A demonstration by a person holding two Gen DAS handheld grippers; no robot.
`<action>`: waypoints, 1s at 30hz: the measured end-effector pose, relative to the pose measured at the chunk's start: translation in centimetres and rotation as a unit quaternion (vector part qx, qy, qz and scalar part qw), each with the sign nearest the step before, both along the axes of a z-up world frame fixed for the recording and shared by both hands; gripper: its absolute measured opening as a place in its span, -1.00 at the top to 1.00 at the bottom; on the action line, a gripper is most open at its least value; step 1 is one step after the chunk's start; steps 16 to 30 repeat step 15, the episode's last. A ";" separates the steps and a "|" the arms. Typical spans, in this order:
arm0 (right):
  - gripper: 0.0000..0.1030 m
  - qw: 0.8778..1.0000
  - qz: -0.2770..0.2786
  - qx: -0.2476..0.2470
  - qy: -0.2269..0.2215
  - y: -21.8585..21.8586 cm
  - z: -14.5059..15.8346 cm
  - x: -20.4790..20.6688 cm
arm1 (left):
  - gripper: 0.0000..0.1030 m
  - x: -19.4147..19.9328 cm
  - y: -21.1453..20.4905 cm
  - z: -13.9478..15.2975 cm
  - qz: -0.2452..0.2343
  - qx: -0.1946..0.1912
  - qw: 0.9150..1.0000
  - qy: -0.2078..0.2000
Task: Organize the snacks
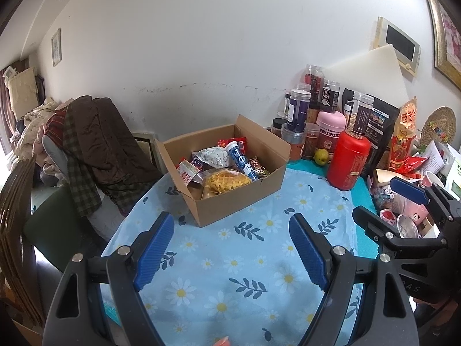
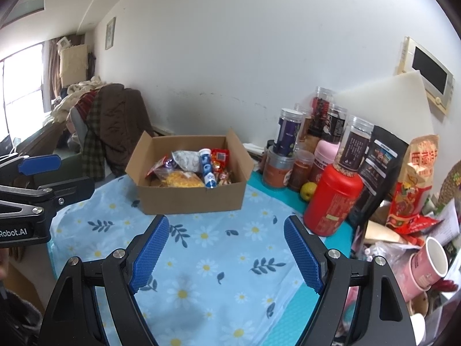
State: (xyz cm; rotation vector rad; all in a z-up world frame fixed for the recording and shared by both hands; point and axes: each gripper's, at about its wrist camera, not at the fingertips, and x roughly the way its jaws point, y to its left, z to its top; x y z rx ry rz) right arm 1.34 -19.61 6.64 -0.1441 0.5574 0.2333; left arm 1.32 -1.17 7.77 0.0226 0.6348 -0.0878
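Observation:
An open cardboard box (image 1: pixel 245 199) (image 2: pixel 190 201) stands on a blue daisy-print cloth (image 1: pixel 230 262) (image 2: pixel 213 259). Inside lie snack packs: a yellow waffle bag (image 1: pixel 227 181) (image 2: pixel 181 179), a blue-and-white tube (image 1: pixel 241 160) (image 2: pixel 207 170), a white pouch (image 1: pixel 211 155) and red wrappers (image 2: pixel 220 157). My left gripper (image 1: pixel 232 225) hovers open over the cloth short of the box, nothing between its blue pads. My right gripper (image 2: pixel 226 227) is open too, likewise short of the box and empty. Each gripper shows at the edge of the other's view, the right gripper (image 1: pixel 386 199) and the left gripper (image 2: pixel 66 173).
Jars (image 1: pixel 299 109), a red canister (image 1: pixel 348 161) (image 2: pixel 331 201), a pink flask (image 1: pixel 330 129), a green fruit (image 1: pixel 321 155), dark and red bags (image 2: pixel 415 181) and paper cups (image 2: pixel 429 262) crowd the right side. A chair draped with clothes (image 1: pixel 95 144) stands left of the table.

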 end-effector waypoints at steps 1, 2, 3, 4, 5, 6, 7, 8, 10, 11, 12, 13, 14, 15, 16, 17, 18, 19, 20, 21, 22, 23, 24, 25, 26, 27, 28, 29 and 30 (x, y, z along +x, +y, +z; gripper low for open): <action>-0.61 1.000 0.000 0.000 0.000 0.0 0.0 0.0 | -0.60 0.0 0.0 0.0 -0.001 0.001 1.000 0.000; -0.61 1.000 0.000 0.000 0.000 0.0 0.0 0.1 | -0.60 0.0 0.0 0.0 0.000 0.001 1.000 0.000; -0.61 1.000 -0.001 0.000 0.001 0.0 -0.1 0.1 | -0.60 0.0 0.0 0.0 0.001 0.000 1.000 0.001; -0.61 1.000 -0.001 0.000 0.001 0.0 -0.1 0.1 | -0.60 0.0 0.0 -0.1 0.002 0.000 1.000 0.003; -0.61 1.000 -0.002 0.000 0.001 -0.1 -0.2 0.1 | -0.60 0.1 0.0 -0.1 0.002 -0.001 1.000 0.004; -0.61 1.000 -0.002 0.000 0.002 -0.1 -0.2 0.1 | -0.60 0.1 -0.1 -0.2 0.001 -0.001 1.000 0.004; -0.61 1.000 -0.003 -0.001 0.003 -0.1 -0.3 0.2 | -0.60 0.2 -0.1 -0.2 0.001 0.000 1.000 0.005; -0.61 1.000 -0.003 -0.001 0.003 -0.1 -0.3 0.2 | -0.60 0.2 -0.1 -0.2 0.002 0.001 1.000 0.005; -0.61 1.000 -0.004 -0.002 0.004 -0.2 -0.4 0.3 | -0.60 0.2 -0.1 -0.3 0.004 0.003 1.000 0.003; -0.61 1.000 -0.005 -0.001 0.004 -0.2 -0.5 0.3 | -0.60 0.2 -0.1 -0.3 0.004 0.003 1.000 0.002; -0.61 1.000 -0.006 -0.001 0.005 -0.3 -0.5 0.3 | -0.60 0.3 -0.1 -0.3 0.004 0.004 1.000 0.002; -0.61 1.000 -0.007 0.000 0.006 -0.3 -0.5 0.3 | -0.60 0.3 -0.1 -0.3 0.003 0.004 1.000 0.002; -0.61 1.000 -0.008 0.000 0.007 -0.4 -0.6 0.4 | -0.60 0.3 -0.1 -0.3 0.003 0.004 1.000 0.002; -0.61 1.000 -0.008 0.001 0.007 -0.4 -0.6 0.4 | -0.60 0.3 -0.1 -0.3 0.001 0.003 1.000 0.003; -0.61 1.000 -0.008 0.001 0.007 -0.4 -0.6 0.4 | -0.60 0.3 -0.1 -0.3 0.001 0.003 1.000 0.003; -0.61 1.000 -0.008 0.001 0.007 -0.4 -0.6 0.4 | -0.60 0.3 -0.1 -0.3 0.001 0.003 1.000 0.003; -0.61 1.000 -0.008 0.001 0.007 -0.4 -0.6 0.4 | -0.60 0.3 -0.1 -0.3 0.001 0.003 1.000 0.003; -0.61 1.000 -0.008 0.001 0.007 -0.4 -0.6 0.4 | -0.60 0.3 -0.1 -0.3 0.001 0.003 1.000 0.003; -0.61 1.000 -0.008 0.001 0.007 -0.4 -0.6 0.4 | -0.60 0.3 -0.1 -0.3 0.001 0.003 1.000 0.003; -0.61 1.000 -0.008 0.001 0.007 -0.4 -0.6 0.4 | -0.60 0.3 -0.1 -0.3 0.001 0.003 1.000 0.003; -0.61 1.000 -0.008 0.001 0.007 -0.4 -0.6 0.4 | -0.60 0.3 -0.1 -0.3 0.001 0.003 1.000 0.003; -0.61 1.000 -0.008 0.001 0.007 -0.4 -0.6 0.4 | -0.60 0.3 -0.1 -0.3 0.001 0.003 1.000 0.003; -0.61 1.000 -0.008 0.001 0.007 -0.4 -0.6 0.4 | -0.60 0.3 -0.1 -0.3 0.001 0.003 1.000 0.003; -0.61 1.000 -0.008 0.001 0.007 -0.4 -0.6 0.4 | -0.60 0.3 -0.1 -0.3 0.001 0.003 1.000 0.003; -0.61 1.000 -0.008 0.001 0.007 -0.4 -0.6 0.4 | -0.60 0.3 -0.1 -0.3 0.001 0.003 1.000 0.003; -0.61 1.000 -0.008 0.001 0.007 -0.4 -0.6 0.4 | -0.60 0.3 -0.1 -0.3 0.001 0.003 1.000 0.003; -0.61 1.000 -0.008 0.001 0.007 -0.4 -0.6 0.4 | -0.60 0.3 -0.1 -0.3 0.001 0.003 1.000 0.003; -0.61 1.000 -0.008 0.001 0.007 -0.4 -0.6 0.4 | -0.60 0.3 -0.1 -0.3 0.001 0.003 1.000 0.003; -0.61 1.000 -0.008 0.001 0.007 -0.4 -0.6 0.4 | -0.60 0.3 -0.1 -0.3 0.001 0.003 1.000 0.003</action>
